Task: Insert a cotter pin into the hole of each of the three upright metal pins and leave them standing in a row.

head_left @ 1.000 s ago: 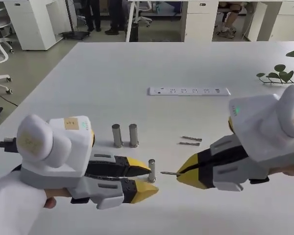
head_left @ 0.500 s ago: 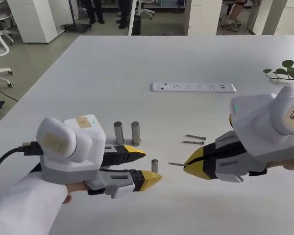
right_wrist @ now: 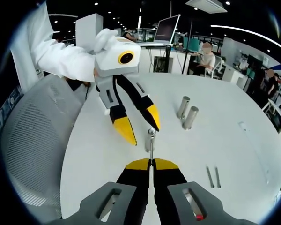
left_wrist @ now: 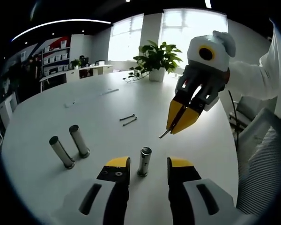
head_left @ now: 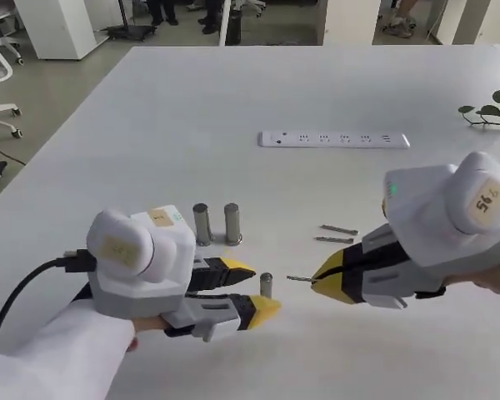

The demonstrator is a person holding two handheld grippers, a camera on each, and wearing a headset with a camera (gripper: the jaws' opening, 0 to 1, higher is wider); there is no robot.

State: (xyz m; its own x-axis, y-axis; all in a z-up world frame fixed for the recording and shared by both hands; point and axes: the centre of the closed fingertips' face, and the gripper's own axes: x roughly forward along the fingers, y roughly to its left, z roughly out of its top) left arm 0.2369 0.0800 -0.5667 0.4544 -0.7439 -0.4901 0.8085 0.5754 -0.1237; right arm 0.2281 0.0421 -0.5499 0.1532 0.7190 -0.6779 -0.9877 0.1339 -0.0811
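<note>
left gripper [left_wrist: 148, 162]: jaws apart, still bracketing near metal pin [head_left: 266, 285], not gripping. right gripper [head_left: 317, 283]: clamped on cotter pin [head_left: 298, 279], tip still just short of pin; insertion pending.

The near pin [head_left: 266, 285] stands between the parted jaws of the left gripper [head_left: 262, 288], so its two sides are closed. The way from the right gripper [head_left: 321, 279], which pinches a cotter pin [head_left: 298, 278], is free table [head_left: 300, 350]. Two other pins [head_left: 202, 223] stand behind; two loose cotter pins [head_left: 339, 229] lie aside, to the right.
</note>
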